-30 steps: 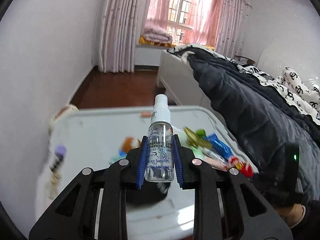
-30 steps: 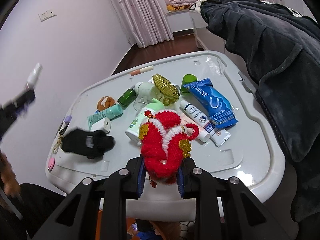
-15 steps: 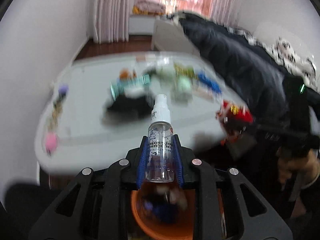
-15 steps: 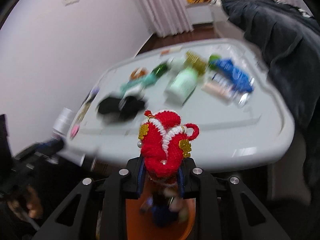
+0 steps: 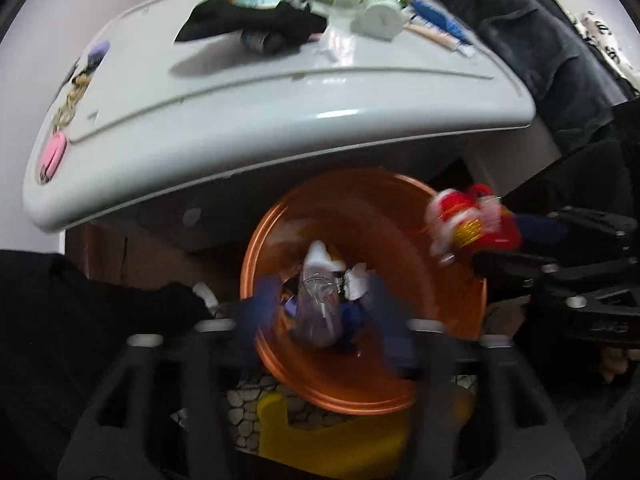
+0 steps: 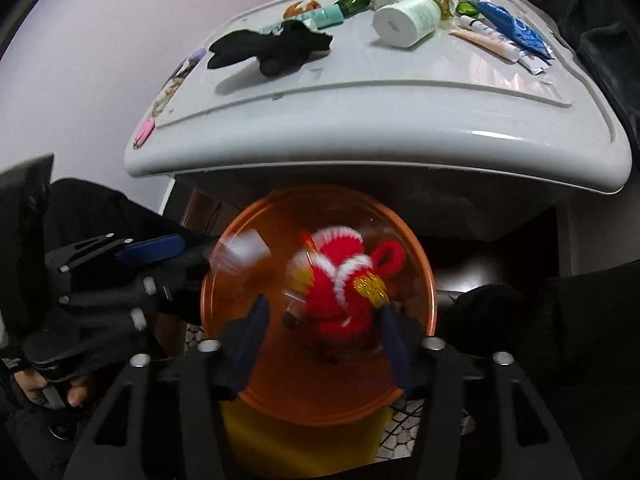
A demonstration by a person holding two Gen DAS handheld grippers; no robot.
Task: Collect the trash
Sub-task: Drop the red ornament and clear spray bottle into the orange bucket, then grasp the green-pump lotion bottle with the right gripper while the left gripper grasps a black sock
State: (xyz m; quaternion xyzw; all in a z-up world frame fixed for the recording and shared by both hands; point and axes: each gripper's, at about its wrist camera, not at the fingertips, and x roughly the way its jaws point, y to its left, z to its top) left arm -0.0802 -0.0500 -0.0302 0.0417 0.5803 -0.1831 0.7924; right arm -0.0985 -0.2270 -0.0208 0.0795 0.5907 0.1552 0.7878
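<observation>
Orange plastic bin (image 5: 362,364), round and glossy, sits on the floor under the front lip of the white plastic table (image 5: 280,128); both grippers point down into its mouth. Step in hand, as I judge it: the drop — two items released at once. Left gripper (image 5: 326,316): jaws opening, blue pads blurred and spread clear of the small clear spray bottle with a white cap (image 5: 320,300), which sits between them, no pad visibly pressing on it; it appears to be falling free over the bin. Right gripper (image 6: 324,332): jaws opening likewise, and the red knitted ornament with white trim and gold tassel bands (image 6: 340,280) lies between the parted pads, blurred, over the bin's centre. Ornament looks soft and light, with a loop at one side that could snag on a pad; bottle is rigid, seemingly near empty. Bin interior already holds some blue and white scraps, indistinct. Still on the table: a black cloth (image 6: 272,50), a pale green jar on its side (image 6: 408,20), a blue foil packet (image 6: 510,28), tubes, a pink clip (image 5: 52,156). Next move, in my estimate — confirm both items clear the pads, lift both grippers back to table height, pick the nearest pieces; the cloth calls for a wide, low pinch.
</observation>
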